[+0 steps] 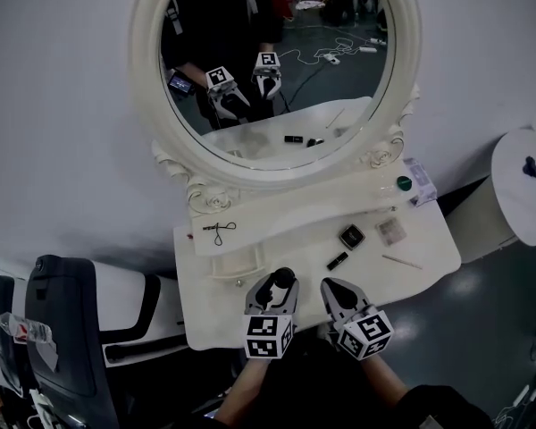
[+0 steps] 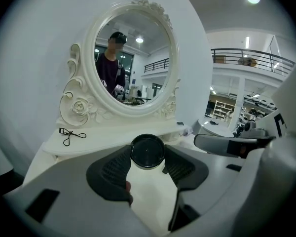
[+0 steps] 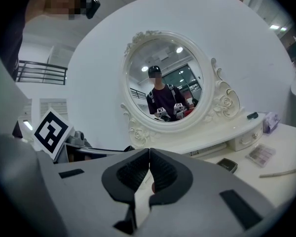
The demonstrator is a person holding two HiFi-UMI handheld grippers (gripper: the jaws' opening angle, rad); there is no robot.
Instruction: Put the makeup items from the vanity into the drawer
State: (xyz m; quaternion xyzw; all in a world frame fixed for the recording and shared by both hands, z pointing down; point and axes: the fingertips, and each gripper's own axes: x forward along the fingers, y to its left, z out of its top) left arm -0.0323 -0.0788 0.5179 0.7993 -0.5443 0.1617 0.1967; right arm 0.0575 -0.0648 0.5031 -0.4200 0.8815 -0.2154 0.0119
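My left gripper [image 1: 278, 286] is shut on a round black-lidded jar [image 2: 147, 151], which shows as a dark disc [image 1: 284, 278] at the jaw tips over the front of the white vanity [image 1: 429, 257]. My right gripper [image 1: 338, 291] hangs beside it, shut with nothing between its pads [image 3: 149, 154]. On the vanity top lie a black compact [image 1: 352, 236], a black tube [image 1: 337, 261], a clear palette [image 1: 390, 230] and a thin stick [image 1: 401, 261]. An eyelash curler [image 1: 219, 231] lies on the raised shelf, also seen in the left gripper view [image 2: 69, 134].
The oval mirror [image 1: 277, 61] rises behind the shelf. A green-lidded jar [image 1: 404, 183] and a small packet [image 1: 420, 181] sit at the shelf's right end. A small shut drawer [image 3: 246, 139] sits under the shelf. A dark chair [image 1: 67, 329] stands left, a round white table [image 1: 523, 186] right.
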